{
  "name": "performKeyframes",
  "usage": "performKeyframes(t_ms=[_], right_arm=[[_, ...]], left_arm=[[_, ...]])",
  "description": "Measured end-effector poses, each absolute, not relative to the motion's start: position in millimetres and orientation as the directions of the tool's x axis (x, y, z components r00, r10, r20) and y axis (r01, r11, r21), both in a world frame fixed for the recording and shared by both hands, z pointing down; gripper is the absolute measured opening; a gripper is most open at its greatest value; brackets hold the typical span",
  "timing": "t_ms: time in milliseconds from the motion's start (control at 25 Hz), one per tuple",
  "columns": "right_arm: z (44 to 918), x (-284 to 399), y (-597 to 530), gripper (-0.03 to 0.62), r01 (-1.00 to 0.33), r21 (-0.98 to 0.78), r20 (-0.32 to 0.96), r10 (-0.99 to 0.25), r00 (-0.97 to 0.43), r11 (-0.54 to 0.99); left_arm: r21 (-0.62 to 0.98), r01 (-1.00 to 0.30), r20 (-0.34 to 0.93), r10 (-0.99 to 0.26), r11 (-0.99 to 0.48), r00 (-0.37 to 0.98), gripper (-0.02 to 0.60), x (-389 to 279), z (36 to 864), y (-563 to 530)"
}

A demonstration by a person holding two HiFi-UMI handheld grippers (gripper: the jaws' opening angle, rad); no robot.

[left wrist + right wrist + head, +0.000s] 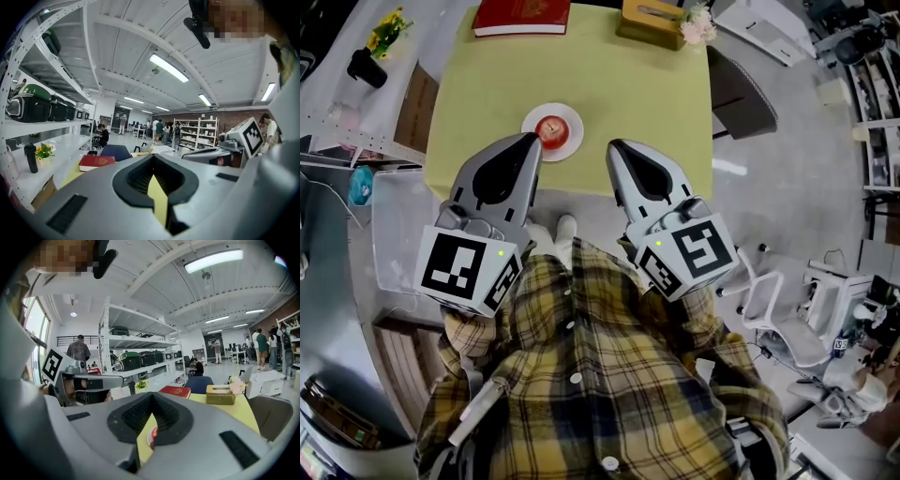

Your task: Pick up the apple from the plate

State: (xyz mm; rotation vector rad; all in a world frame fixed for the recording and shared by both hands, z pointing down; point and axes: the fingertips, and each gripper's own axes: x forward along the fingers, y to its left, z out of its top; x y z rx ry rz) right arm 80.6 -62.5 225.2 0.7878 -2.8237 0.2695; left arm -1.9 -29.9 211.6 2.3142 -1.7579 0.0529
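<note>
The left gripper (528,141) and the right gripper (615,147) both have their jaws drawn together with nothing clamped between them. They hang side by side over the near edge of the yellow-green table (628,94), tips pointing towards its far side. The red apple (551,129) sits on a small white plate (573,141) between the two tips, nearer the left one, which overlaps the plate's rim in the head view; contact cannot be told. In the right gripper view, a sliver of apple shows below the closed jaws. At the far edge lie a red book (522,17) and a tissue box (650,21).
</note>
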Motion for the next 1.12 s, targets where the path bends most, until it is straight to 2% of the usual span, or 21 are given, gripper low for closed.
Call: performKeyframes(t_ms=[280,560,880,1120], right_arm=[[230,61,-79,-0.003,-0.520,-0.106,0.253,-0.483,-0.838,0.847],[236,19,-107,-0.003,-0.582,-0.114,0.265,-0.540,-0.799,0.805],[245,-22,-148,-0.003,-0.697,-0.120,0.295,-0.644,-0.705,0.708],[255,-38,-172,-0.003,-0.806,-0.127,0.348,-0.735,-0.582,0.578]], left_arm=[[0.152,-0.954,0.170,-0.944,-0.260,0.284,0.006,-19,210,-53],[0.167,-0.928,0.180,-0.915,-0.332,0.360,0.006,-59,216,-89],[0.197,-0.854,0.183,-0.838,-0.481,0.514,0.006,-93,225,-136],[0.224,-0.769,0.196,-0.745,-0.599,0.638,0.006,-105,239,-159]])
